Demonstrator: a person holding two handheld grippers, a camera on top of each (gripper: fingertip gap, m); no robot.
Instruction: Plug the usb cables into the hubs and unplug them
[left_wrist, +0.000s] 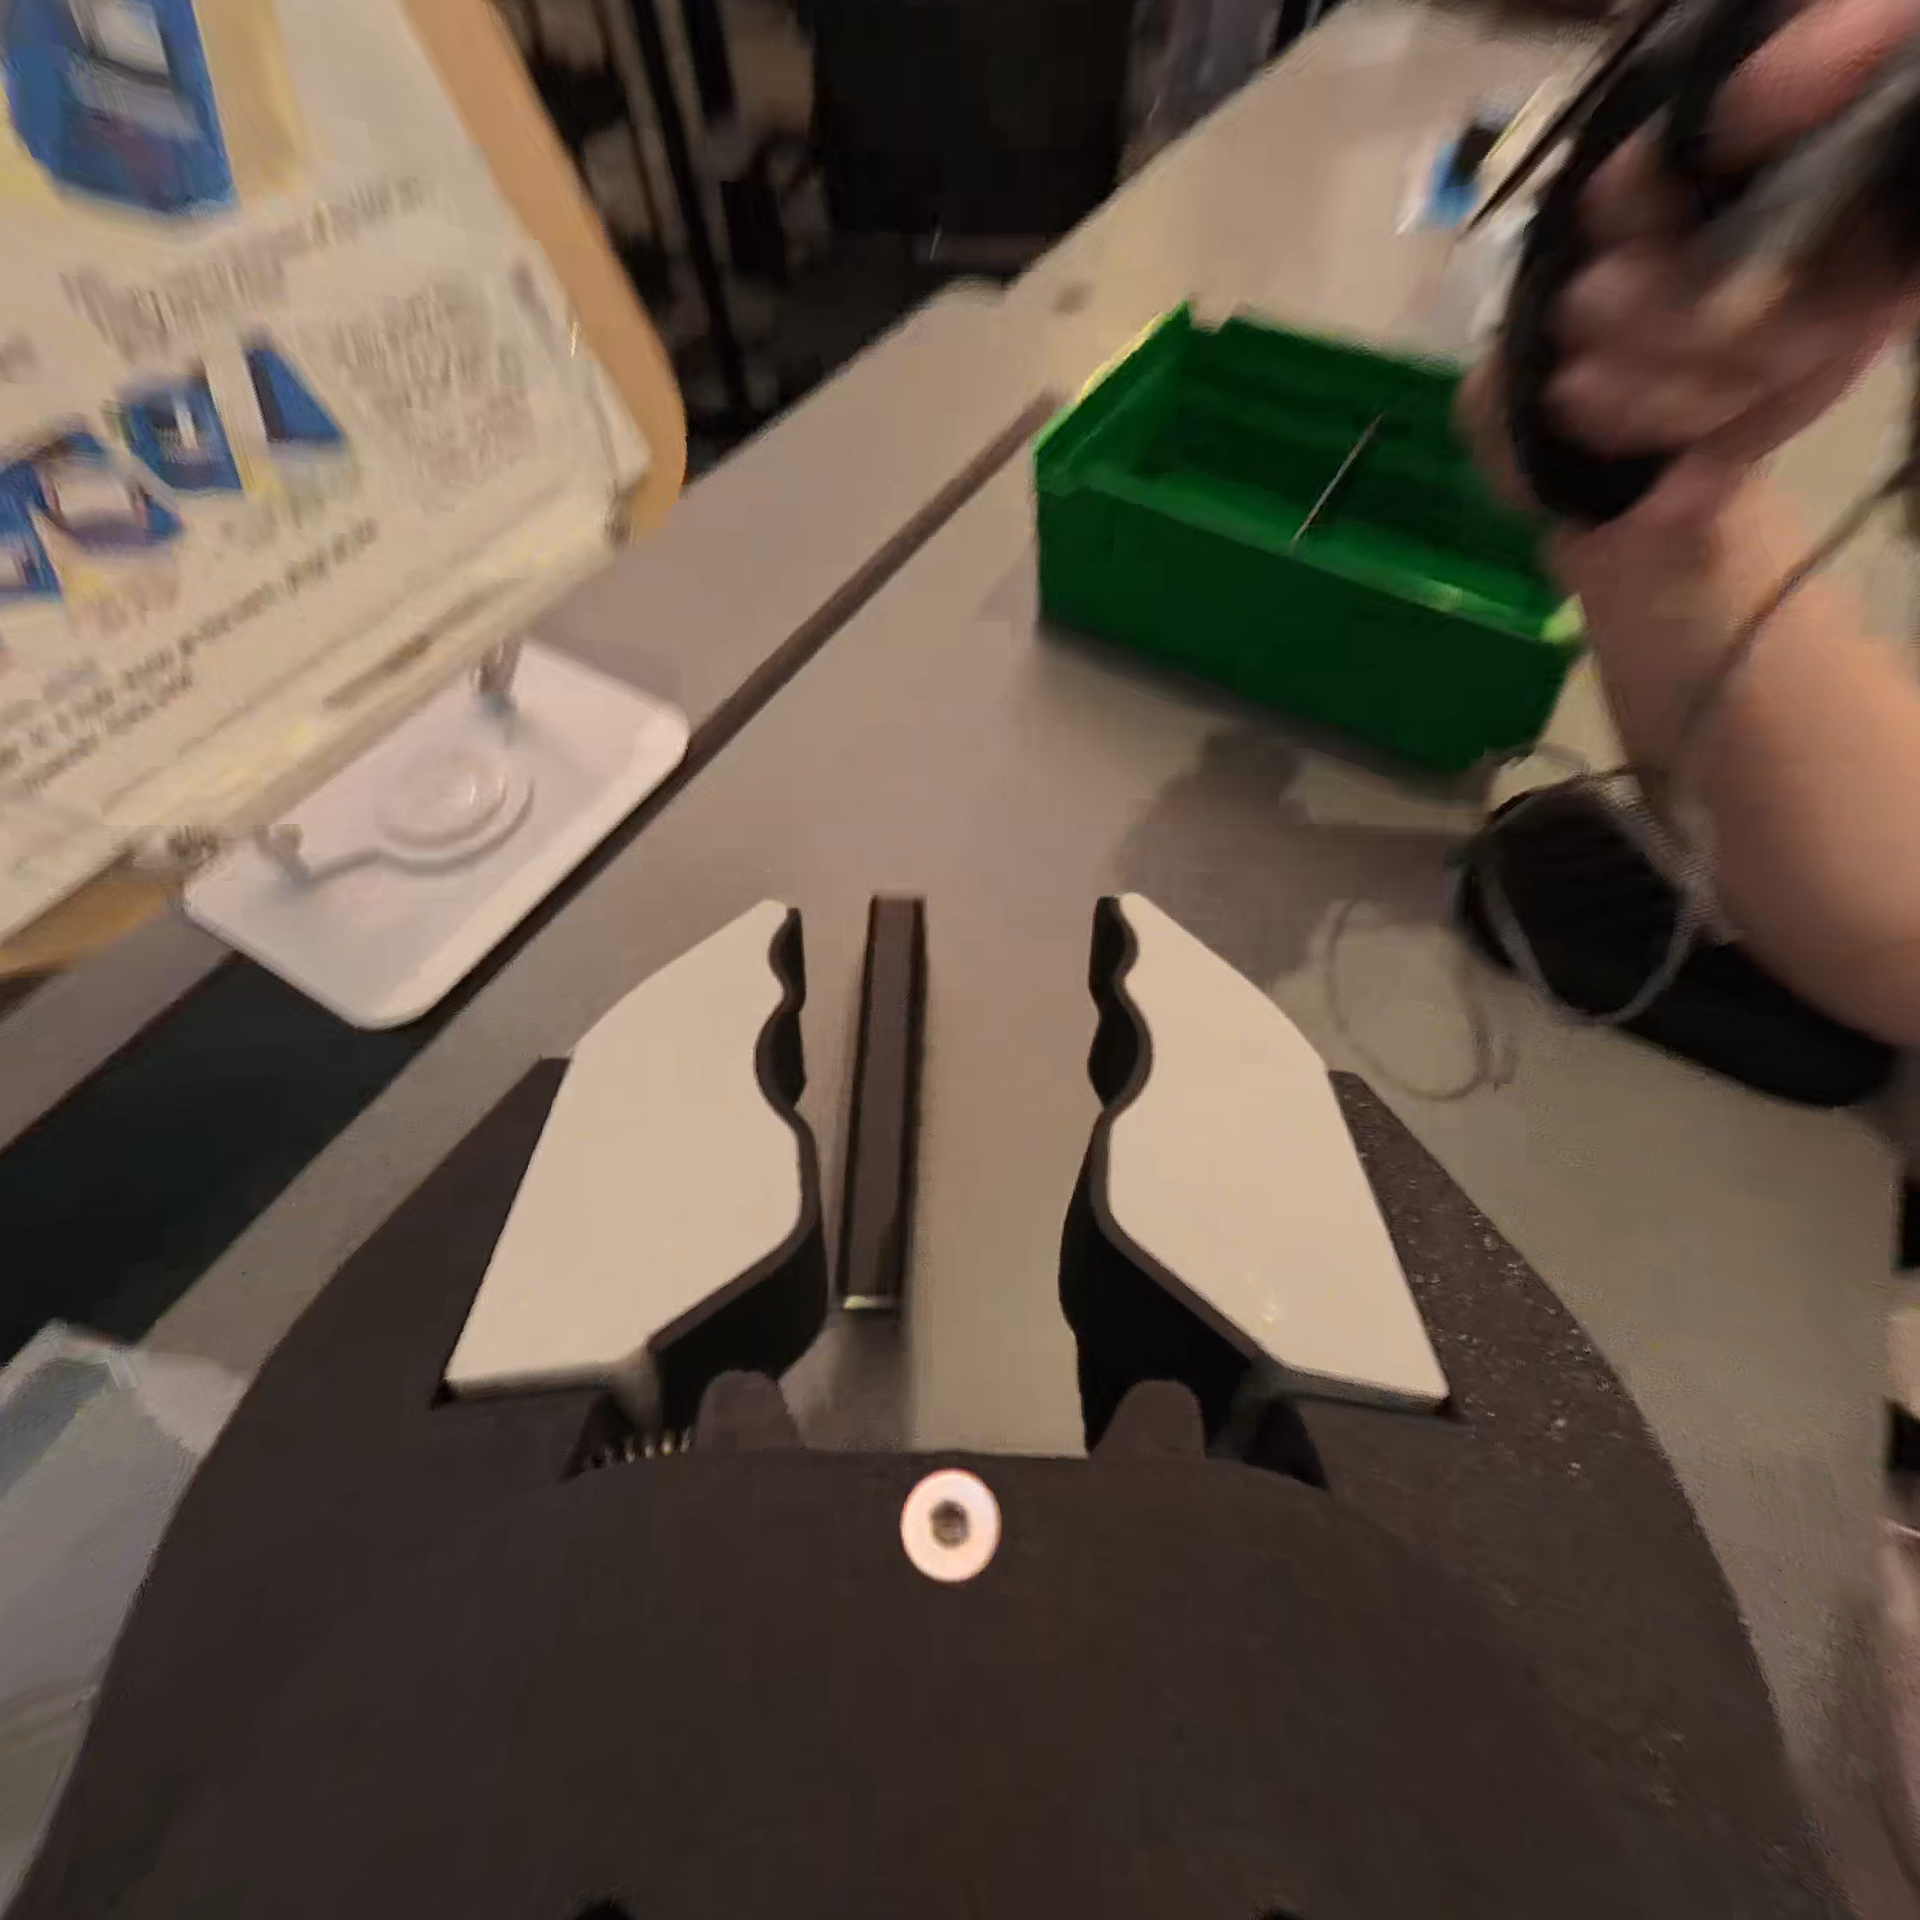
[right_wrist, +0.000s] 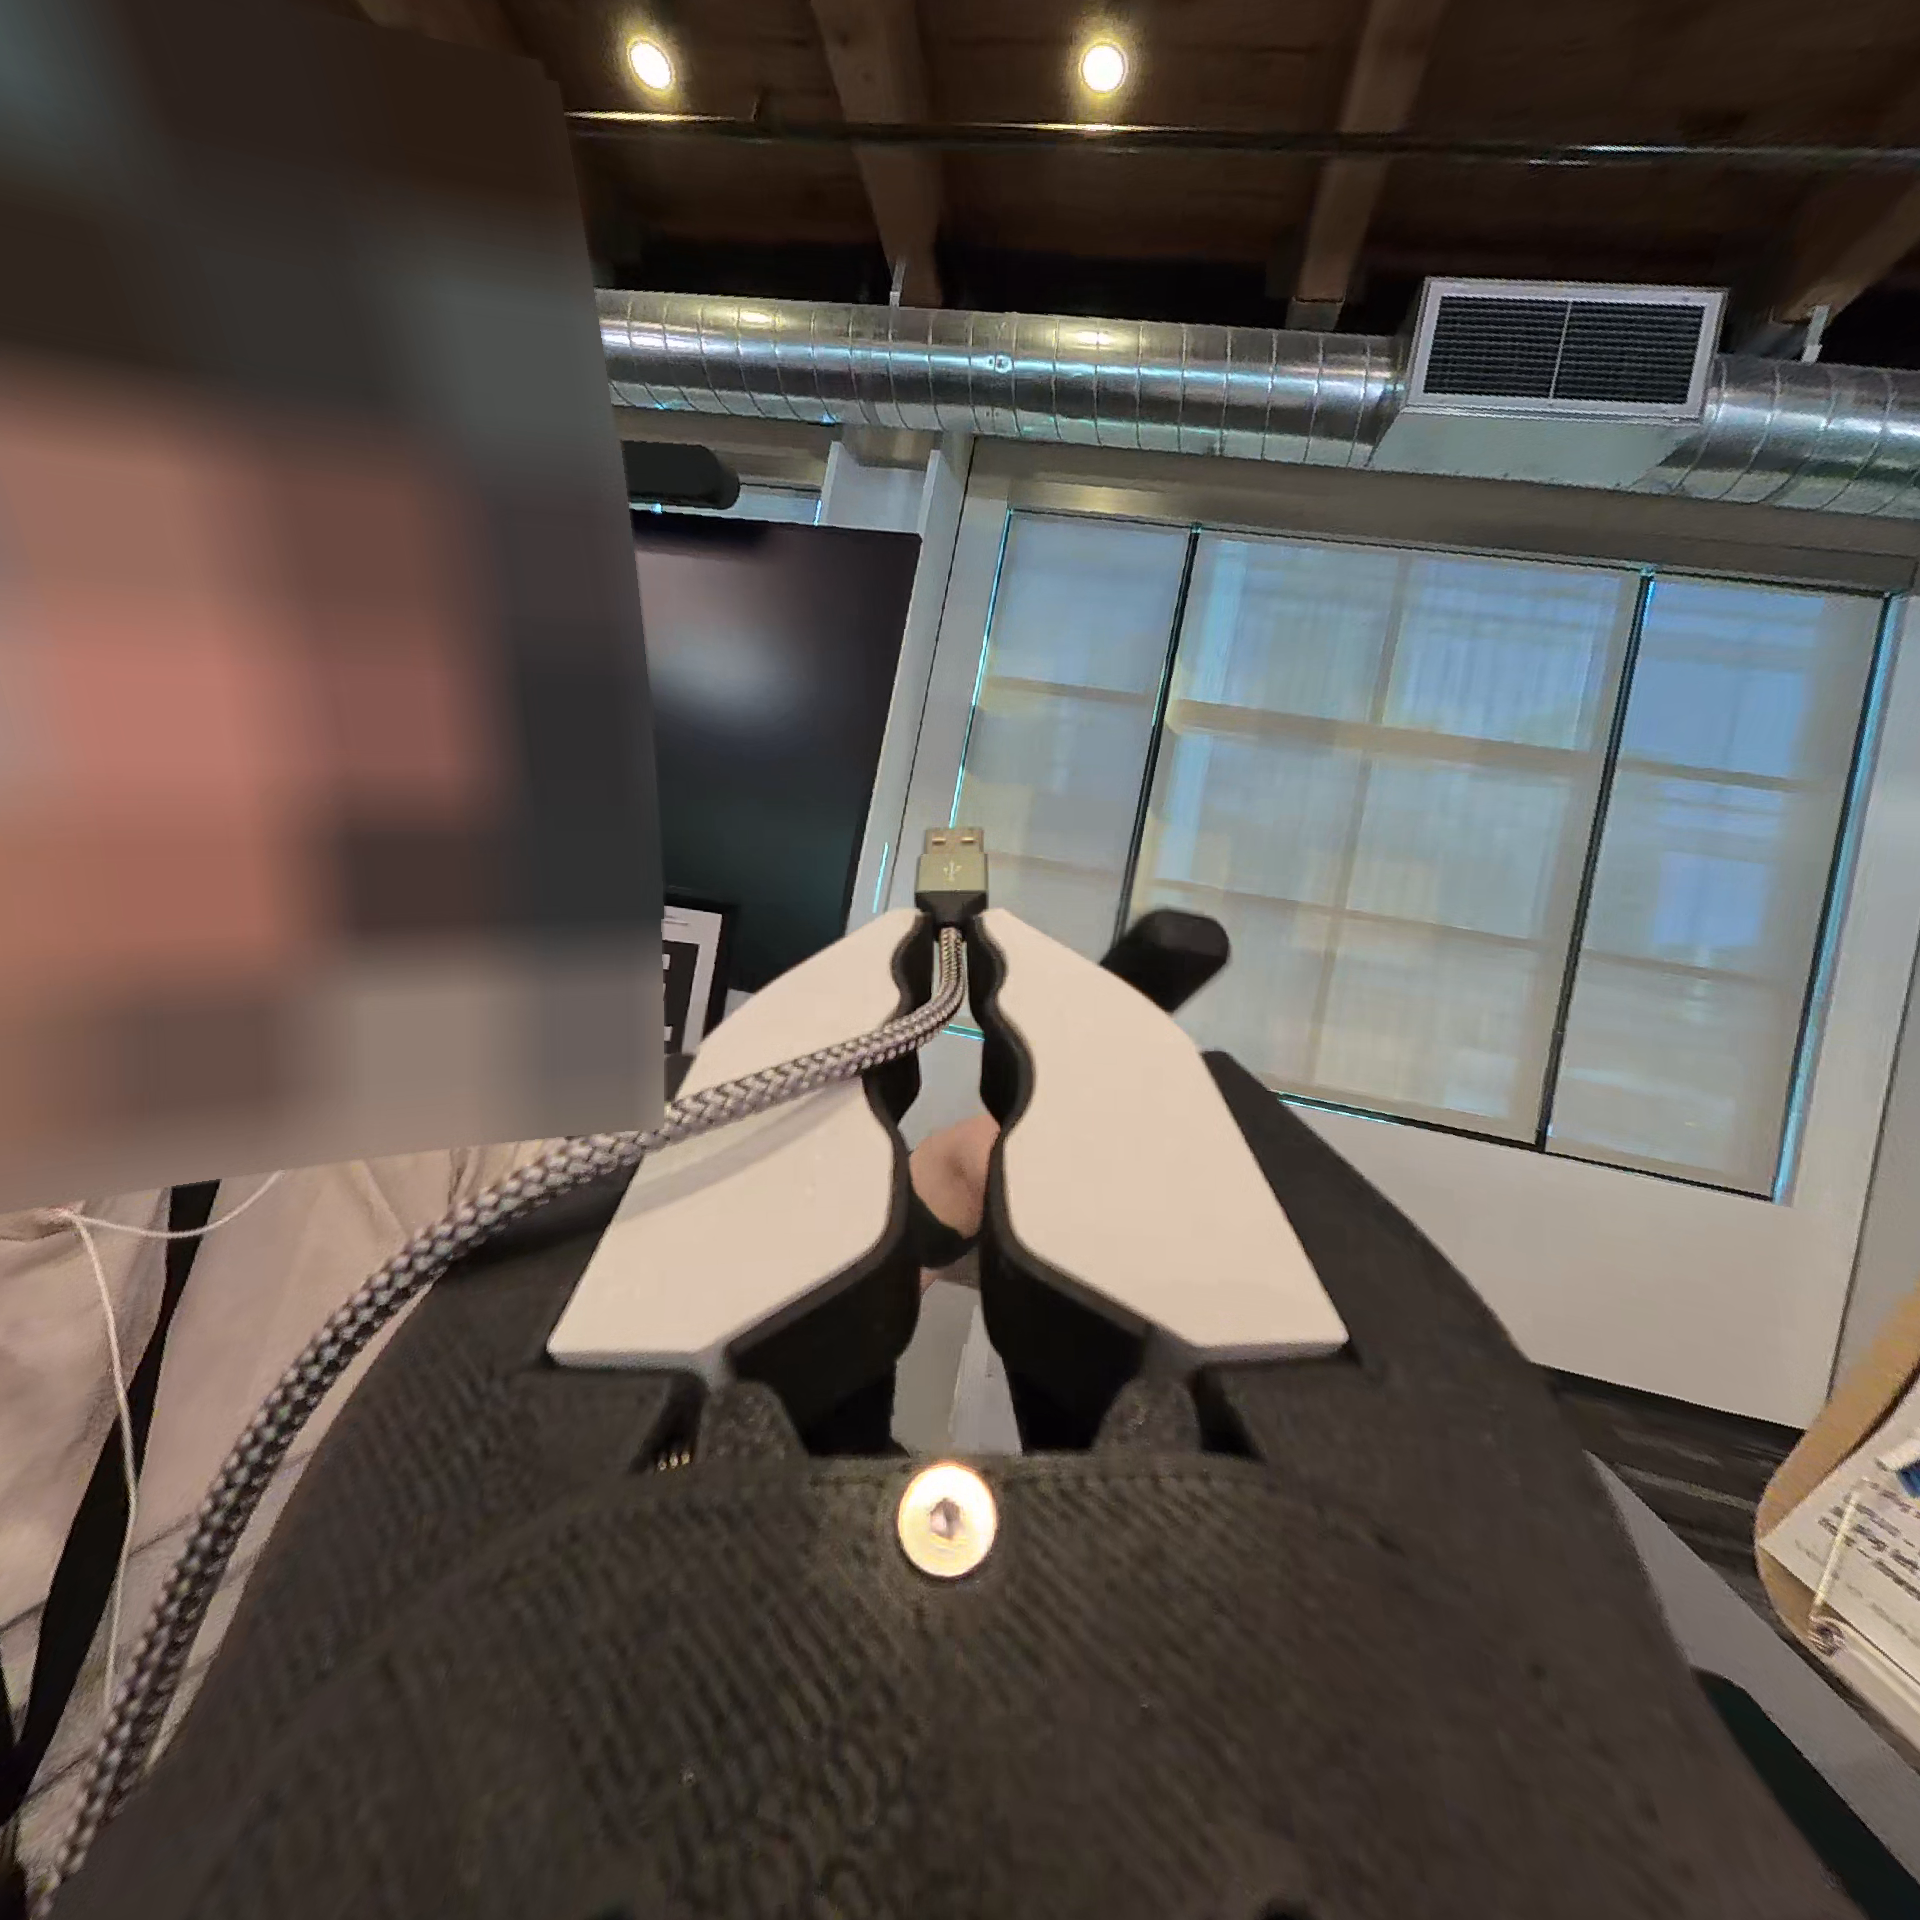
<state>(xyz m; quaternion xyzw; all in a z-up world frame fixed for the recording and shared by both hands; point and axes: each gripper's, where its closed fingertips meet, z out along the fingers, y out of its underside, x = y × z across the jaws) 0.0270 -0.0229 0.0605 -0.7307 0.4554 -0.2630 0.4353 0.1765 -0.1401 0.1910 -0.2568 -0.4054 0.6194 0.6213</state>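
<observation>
i note right gripper (right_wrist: 948, 920) clamped on braided usb cable (right_wrist: 940, 1003), metal plug frame centre. left gripper (left_wrist: 945, 935) parted around slim black hub (left_wrist: 883, 1101); green ribbed bin (left_wrist: 1299, 540) upper right.

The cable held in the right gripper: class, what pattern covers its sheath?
The cable has a black-and-silver braided weave, clearest in the right wrist view.

Green bin (left_wrist: 1299, 540) on grey table (left_wrist: 935, 748), clear sign stand (left_wrist: 436, 831), ceiling duct (right_wrist: 987, 369), windows (right_wrist: 1403, 831)
</observation>
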